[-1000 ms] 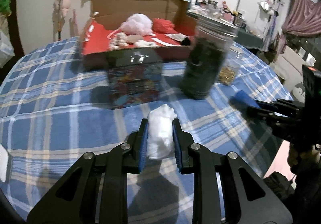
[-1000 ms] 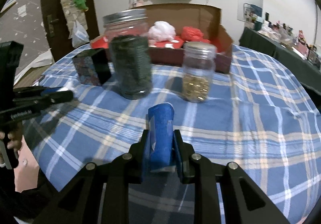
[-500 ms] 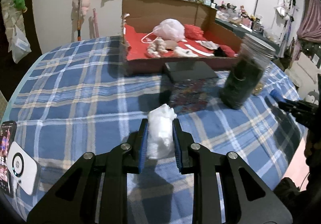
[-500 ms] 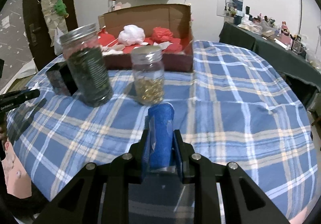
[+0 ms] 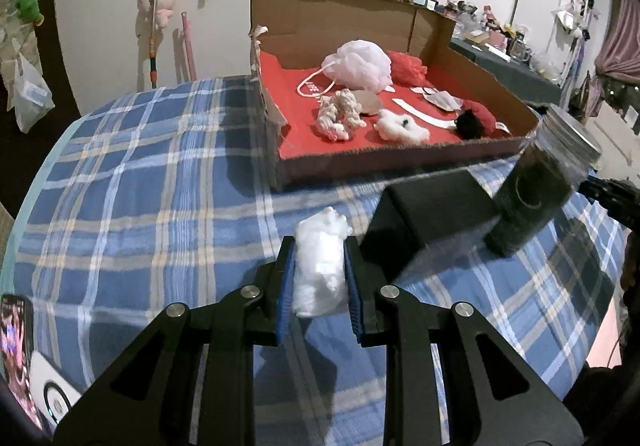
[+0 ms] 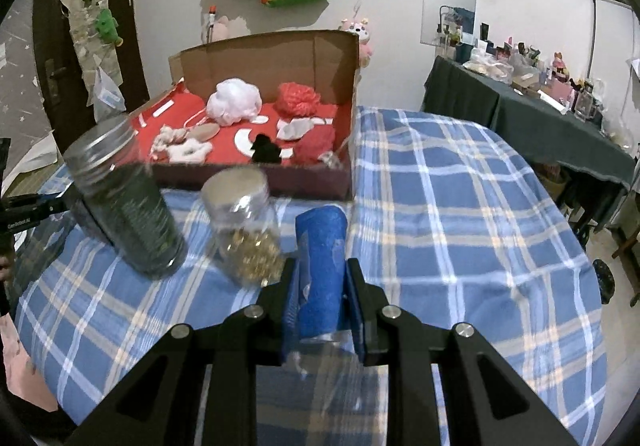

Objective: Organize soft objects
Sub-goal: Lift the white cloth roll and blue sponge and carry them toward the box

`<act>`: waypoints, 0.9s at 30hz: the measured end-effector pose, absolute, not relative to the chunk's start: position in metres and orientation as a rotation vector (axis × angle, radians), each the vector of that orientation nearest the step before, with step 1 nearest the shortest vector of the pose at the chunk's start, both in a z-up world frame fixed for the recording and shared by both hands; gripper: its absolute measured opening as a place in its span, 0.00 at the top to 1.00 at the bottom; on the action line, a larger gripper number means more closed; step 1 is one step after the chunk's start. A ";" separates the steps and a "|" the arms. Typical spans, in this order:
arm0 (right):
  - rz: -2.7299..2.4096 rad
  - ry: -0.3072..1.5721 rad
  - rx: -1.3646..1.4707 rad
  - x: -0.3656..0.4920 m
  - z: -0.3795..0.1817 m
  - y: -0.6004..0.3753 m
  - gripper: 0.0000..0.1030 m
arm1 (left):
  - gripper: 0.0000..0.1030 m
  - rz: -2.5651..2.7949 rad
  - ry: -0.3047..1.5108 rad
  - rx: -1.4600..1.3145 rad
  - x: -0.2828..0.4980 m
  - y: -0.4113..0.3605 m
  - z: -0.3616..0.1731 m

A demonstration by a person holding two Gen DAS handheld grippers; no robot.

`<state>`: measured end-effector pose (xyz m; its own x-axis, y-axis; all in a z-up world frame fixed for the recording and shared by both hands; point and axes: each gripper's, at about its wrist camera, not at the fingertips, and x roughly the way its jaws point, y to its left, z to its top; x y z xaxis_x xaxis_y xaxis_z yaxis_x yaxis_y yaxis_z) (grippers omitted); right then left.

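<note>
A: What did the left gripper (image 5: 320,266) have?

B: A white wad (image 5: 319,270) of something cottony, pinched between its blue pads (image 5: 285,286). The fingers were closed on it, and it was held above the plaid cloth (image 5: 140,182).

A: And the right gripper (image 6: 322,278)?

B: Its fingers were clamped on a blue roll (image 6: 322,266), upright between the pads, with a bit of clear wrap at its lower end.

A: Where was the box (image 5: 332,26)?

B: Past both grippers, on the far part of the cloth. It was open cardboard with a red lining. Inside lay a pale mesh puff (image 5: 358,64), a red puff (image 5: 408,66), a knotted rope (image 5: 338,114), a white fluff (image 5: 402,128), a black tuft (image 5: 468,124) and a red lump just beside that tuft.

A: Anything between the grippers and the box?

B: In the left view, a black box (image 5: 424,214) stood just right of the wad, and a dark jar (image 5: 532,202) with a metal lid right of that. In the right view, that dark jar (image 6: 124,206) and a small jar (image 6: 244,226) with gold bits stood left of the roll, in front of the cardboard box (image 6: 272,58).

A: Could each gripper be seen from the other side?

B: Only as dark shapes at the picture edges.
</note>
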<state>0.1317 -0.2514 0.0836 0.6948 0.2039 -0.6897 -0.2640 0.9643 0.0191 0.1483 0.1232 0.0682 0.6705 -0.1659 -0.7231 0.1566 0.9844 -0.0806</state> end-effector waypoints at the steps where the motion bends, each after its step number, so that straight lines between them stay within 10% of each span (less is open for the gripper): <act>1: 0.261 0.757 -0.084 0.135 0.085 -0.252 0.76 | 0.79 -0.183 0.815 -0.010 0.151 0.124 0.069; 27: 0.472 0.779 -0.106 0.220 0.124 -0.239 0.76 | 0.79 -0.449 0.818 0.088 0.235 0.082 0.116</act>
